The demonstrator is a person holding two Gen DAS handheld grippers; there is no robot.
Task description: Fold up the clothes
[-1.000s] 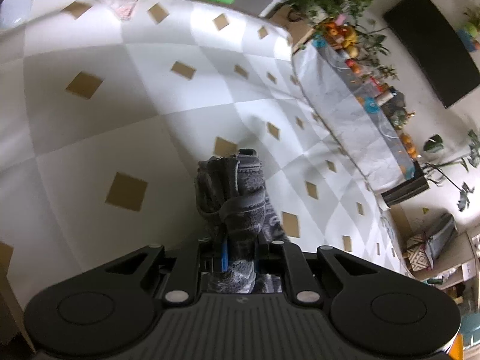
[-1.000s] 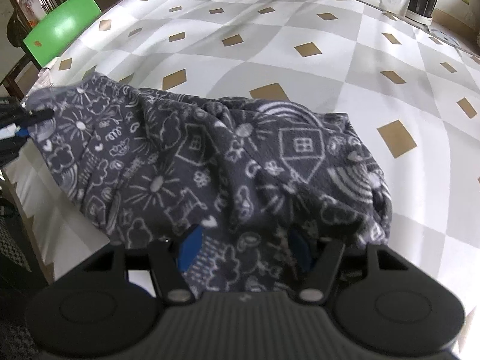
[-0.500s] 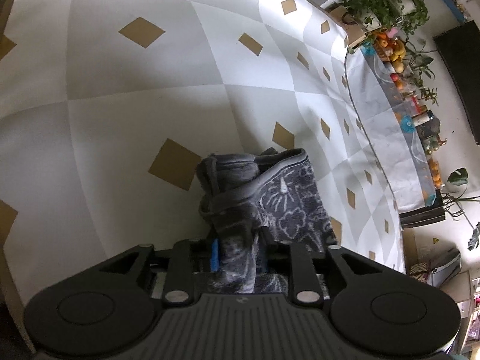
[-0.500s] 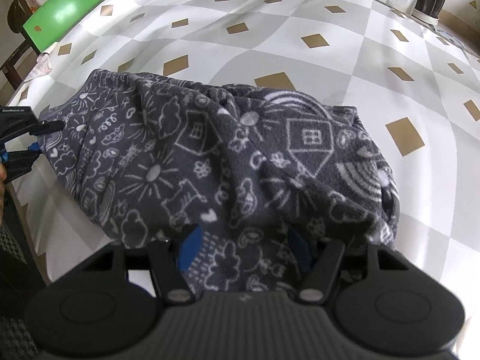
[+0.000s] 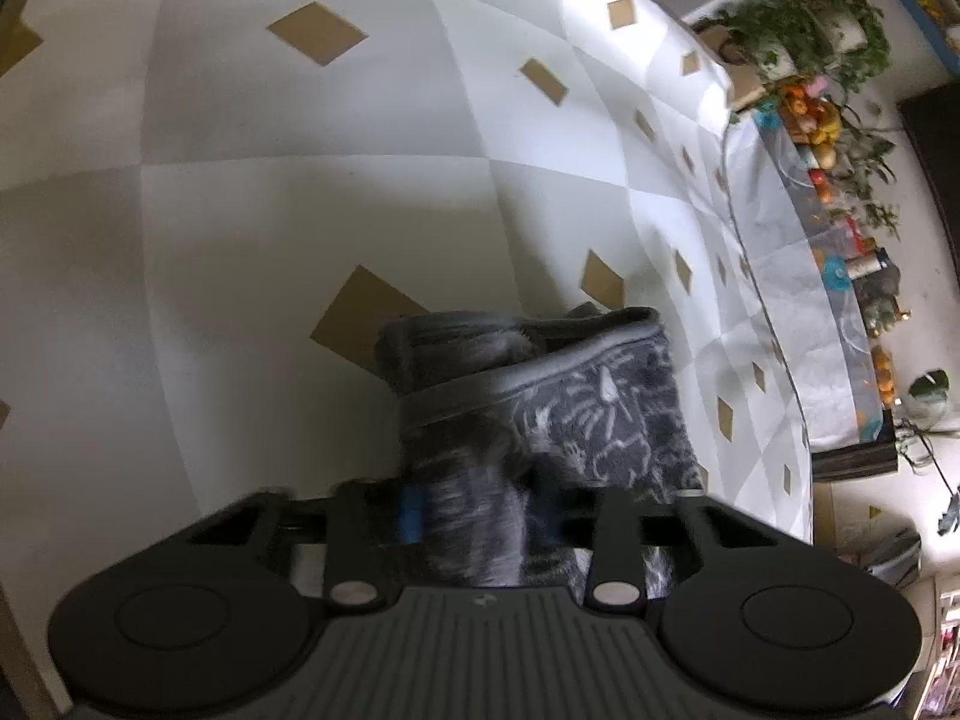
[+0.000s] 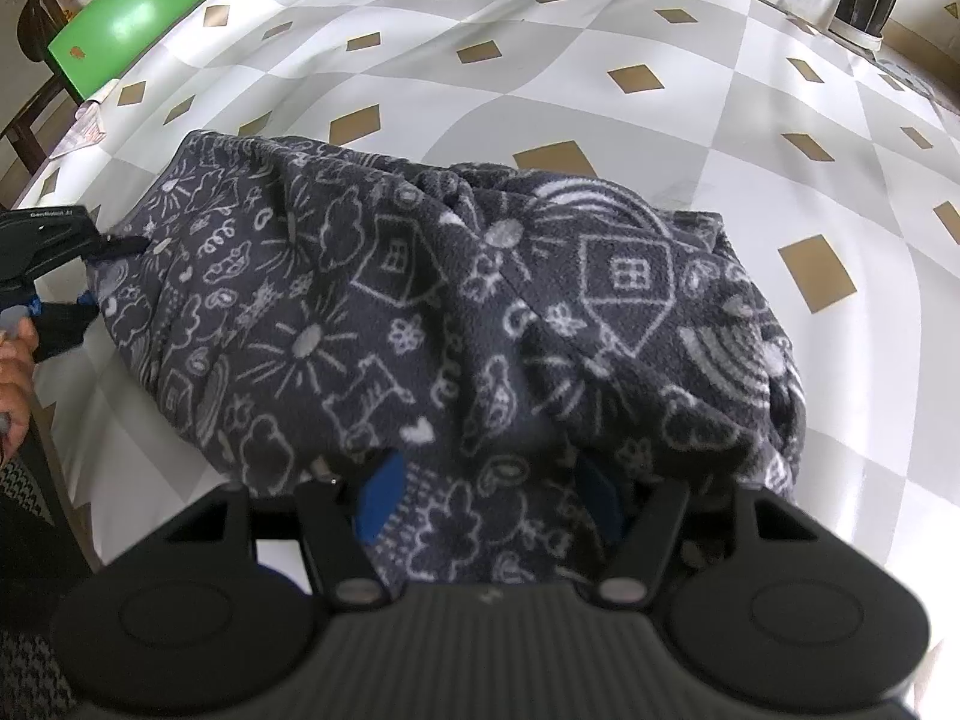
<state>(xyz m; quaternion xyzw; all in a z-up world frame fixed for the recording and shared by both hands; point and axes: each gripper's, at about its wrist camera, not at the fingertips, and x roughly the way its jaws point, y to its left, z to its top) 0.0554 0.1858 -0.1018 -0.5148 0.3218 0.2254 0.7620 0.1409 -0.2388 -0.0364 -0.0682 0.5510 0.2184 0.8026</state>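
On the checkered tablecloth (image 5: 300, 180), seen along my left claw (image 5: 474, 504), the dark grey fleece garment (image 5: 576, 420) lies bunched just past my fingers, with one thick end of it drawn back between them. My jaws are closing on that roll, the blue pads pressing its sides, because I judge I need a firm hold on this end before I can pull the fabric straight. Beyond the garment the cloth is bare, and past the table's far edge stands a shelf of plants and fruit (image 5: 828, 138).

Seen along my right claw (image 6: 486, 504), the garment (image 6: 420, 312) covers the near part of the tablecloth (image 6: 600, 18) in a loose, wrinkled heap, its white doodle print facing up. My right fingers are set moderately apart with a fold of fleece gripped between the blue pads; I hold it low so that this edge stays put. At the garment's left end my left claw (image 6: 90, 273) pinches the other end, a hand (image 6: 15, 372) behind it. With both ends held, I reckon the fold is only begun. Beyond the garment's left side stands a green chair (image 6: 132, 18).
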